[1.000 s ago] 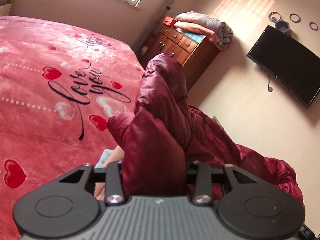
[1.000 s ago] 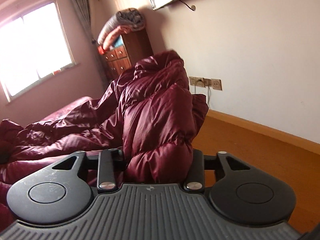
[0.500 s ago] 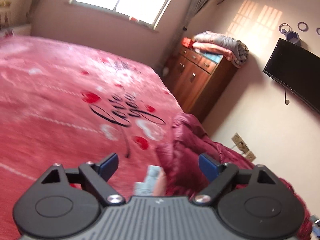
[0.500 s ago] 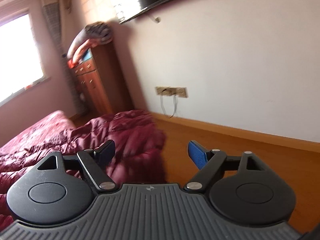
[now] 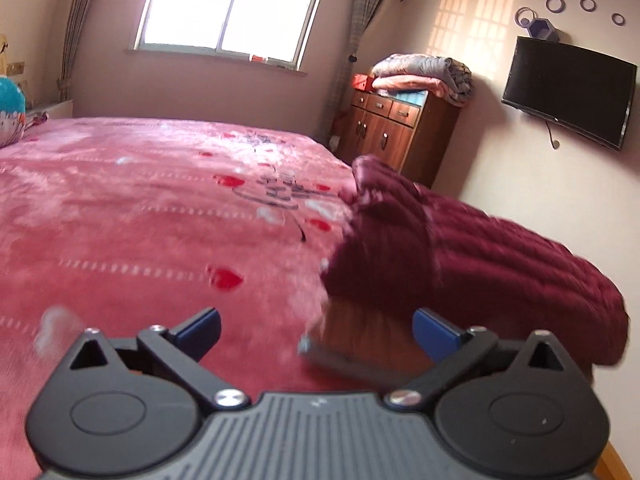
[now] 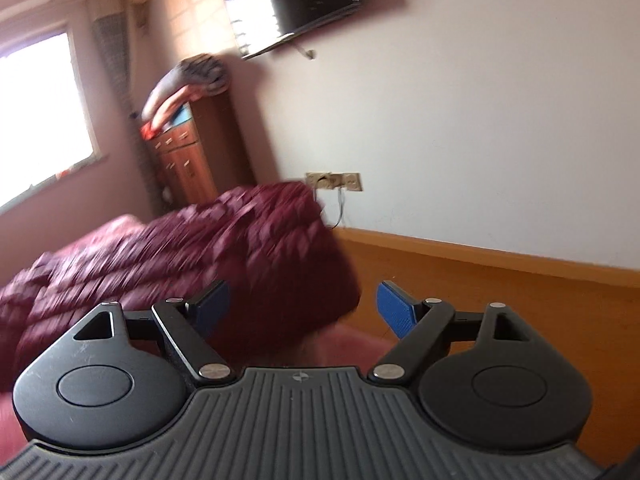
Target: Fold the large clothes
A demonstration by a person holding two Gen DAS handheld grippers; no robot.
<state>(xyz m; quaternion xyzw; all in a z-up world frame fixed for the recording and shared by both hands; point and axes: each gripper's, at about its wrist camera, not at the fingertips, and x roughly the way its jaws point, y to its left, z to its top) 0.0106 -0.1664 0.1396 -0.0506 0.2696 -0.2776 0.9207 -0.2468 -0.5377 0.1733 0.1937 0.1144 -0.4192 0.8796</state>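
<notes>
A: Both tools are off the cloth now; the left tool (image 5: 316, 330) has its blue pads spread as wide as they go and pinches nothing, though a blurred brownish shape, too smeared to name, lies low between them.

B: Same on the other side; the right tool (image 6: 304, 306) is still opening, jaws far apart, the coat beyond its pads and not between them.

A: And the garment; one maroon padded coat (image 5: 452, 252), bunched in a thick heap at the edge of the bed (image 5: 132, 216); in the left wrist view it sits at about two o'clock from the tool, its bulk reaching toward three.

B: From the right wrist it fills ten to eleven o'clock; the wooden floor (image 6: 500, 304) runs off at two o'clock.

A: So which step would you call it?

B: A fold laid over and let go, by the look of it; the coat lies doubled but lumpy, so the job seems partway, not finished.

A: Next move?

B: Likely a fresh hold; each tool must find a free edge of that heap, close on it firmly since the padding is slippery and thick, then carry it across evenly.

A: The count, then?

B: One coat; two tools; one bed with a heart-print cover; one dresser (image 5: 396, 132); one wall television (image 5: 568, 88); one window (image 5: 232, 8).
</notes>
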